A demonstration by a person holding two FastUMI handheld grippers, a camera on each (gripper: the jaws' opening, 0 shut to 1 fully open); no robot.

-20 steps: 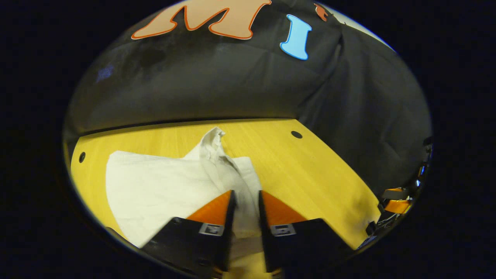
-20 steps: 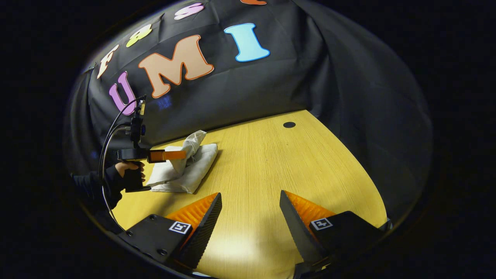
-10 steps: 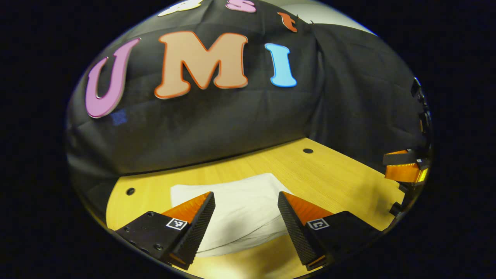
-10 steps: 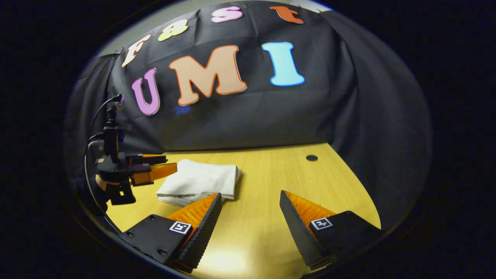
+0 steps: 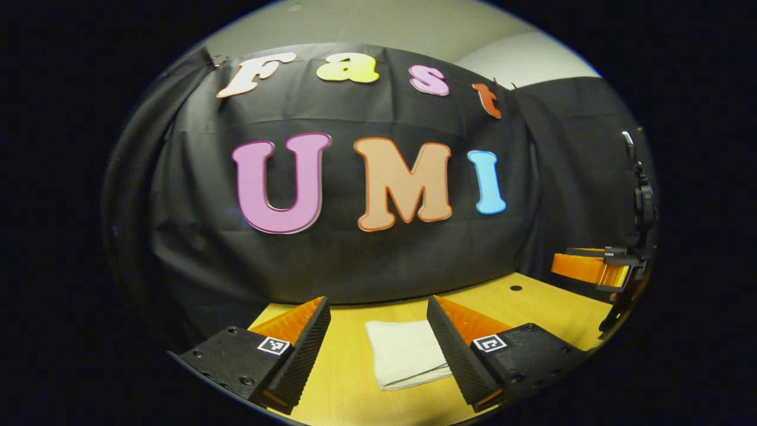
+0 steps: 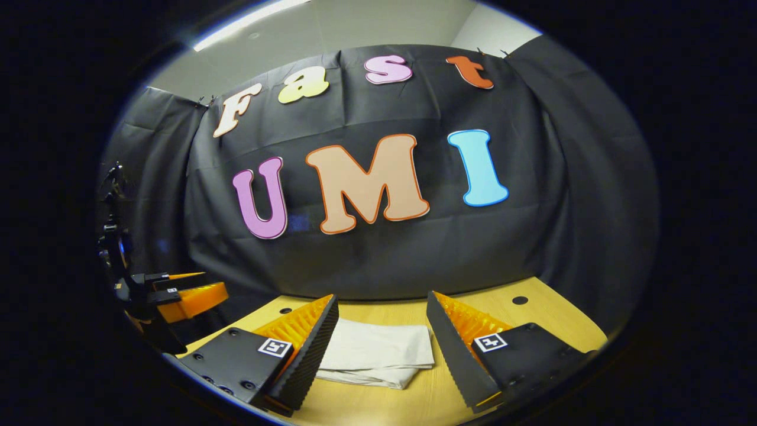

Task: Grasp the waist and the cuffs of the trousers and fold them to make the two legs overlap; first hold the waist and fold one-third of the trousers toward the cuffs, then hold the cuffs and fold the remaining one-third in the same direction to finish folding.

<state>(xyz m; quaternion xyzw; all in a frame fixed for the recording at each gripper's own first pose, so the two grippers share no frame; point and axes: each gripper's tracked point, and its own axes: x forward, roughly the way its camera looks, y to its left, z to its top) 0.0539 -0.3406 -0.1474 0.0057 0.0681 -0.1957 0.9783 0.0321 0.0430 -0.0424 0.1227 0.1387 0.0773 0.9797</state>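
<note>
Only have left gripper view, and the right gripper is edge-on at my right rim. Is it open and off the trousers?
Observer: Yes. In the right gripper view the right gripper has its fingers wide apart with nothing between them. The trousers lie folded on the table beyond.
Operator: Near edge of the fold tidy?
Observer: Mostly. That view shows stacked layers along the near edge, with a lower layer peeking out slightly.
Operator: Left gripper from outside?
Observer: The right gripper view has the left gripper side-on at its far left, raised above the table and apart from the trousers.
</note>
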